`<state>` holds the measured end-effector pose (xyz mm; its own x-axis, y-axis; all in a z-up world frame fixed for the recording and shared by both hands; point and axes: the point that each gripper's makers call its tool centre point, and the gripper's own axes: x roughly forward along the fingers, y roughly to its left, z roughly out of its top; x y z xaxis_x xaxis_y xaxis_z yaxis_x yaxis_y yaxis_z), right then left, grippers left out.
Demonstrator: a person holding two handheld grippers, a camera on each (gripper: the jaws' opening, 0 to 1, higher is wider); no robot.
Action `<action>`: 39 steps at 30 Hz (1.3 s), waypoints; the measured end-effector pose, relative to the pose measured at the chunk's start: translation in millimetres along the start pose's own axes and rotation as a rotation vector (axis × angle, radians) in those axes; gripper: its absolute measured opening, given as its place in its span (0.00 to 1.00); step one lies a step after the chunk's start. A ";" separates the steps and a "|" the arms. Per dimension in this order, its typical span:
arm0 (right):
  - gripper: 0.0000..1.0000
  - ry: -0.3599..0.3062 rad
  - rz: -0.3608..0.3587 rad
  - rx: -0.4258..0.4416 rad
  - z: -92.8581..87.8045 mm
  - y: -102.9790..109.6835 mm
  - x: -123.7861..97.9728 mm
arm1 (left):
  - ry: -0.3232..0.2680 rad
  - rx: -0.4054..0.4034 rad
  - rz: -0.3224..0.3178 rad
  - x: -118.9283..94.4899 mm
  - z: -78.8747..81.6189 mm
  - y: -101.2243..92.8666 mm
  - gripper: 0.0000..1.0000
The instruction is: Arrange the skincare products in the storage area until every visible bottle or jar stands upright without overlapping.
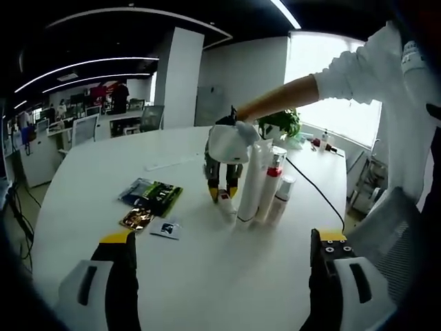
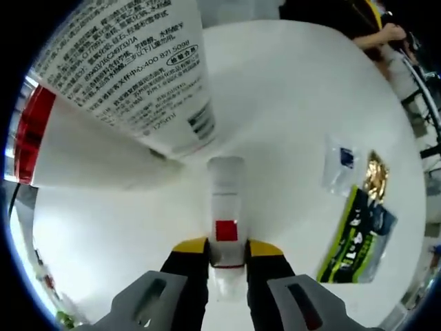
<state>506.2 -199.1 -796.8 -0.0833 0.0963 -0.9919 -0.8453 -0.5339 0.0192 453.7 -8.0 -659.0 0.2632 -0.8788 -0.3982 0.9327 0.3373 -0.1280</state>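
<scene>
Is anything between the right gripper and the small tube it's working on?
No. The right gripper already has its jaws closed around the small tube, on the table beside the tall white tube; nothing sits between them.

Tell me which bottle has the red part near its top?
The middle standing bottle, with a red band under its cap. The tall tube beside it and the short bottle are all white.

White oval table [image 1: 207,276]. On it: tall white tube [image 1: 252,181]; two bottles just right of it; small tube [image 1: 225,204] at its left; green packet [image 1: 155,195] and sachets farther left.
</scene>
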 end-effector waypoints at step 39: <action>0.11 0.208 -0.401 -0.040 22.5 -17.9 -155.9 | -0.007 0.001 -0.023 1.6 4.3 -9.7 0.98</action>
<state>522.4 -185.7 -639.7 0.3582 0.1337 -0.9240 -0.7679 -0.5208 -0.3730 446.2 -14.1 -654.5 0.2435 -0.8887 -0.3886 0.9387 0.3167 -0.1361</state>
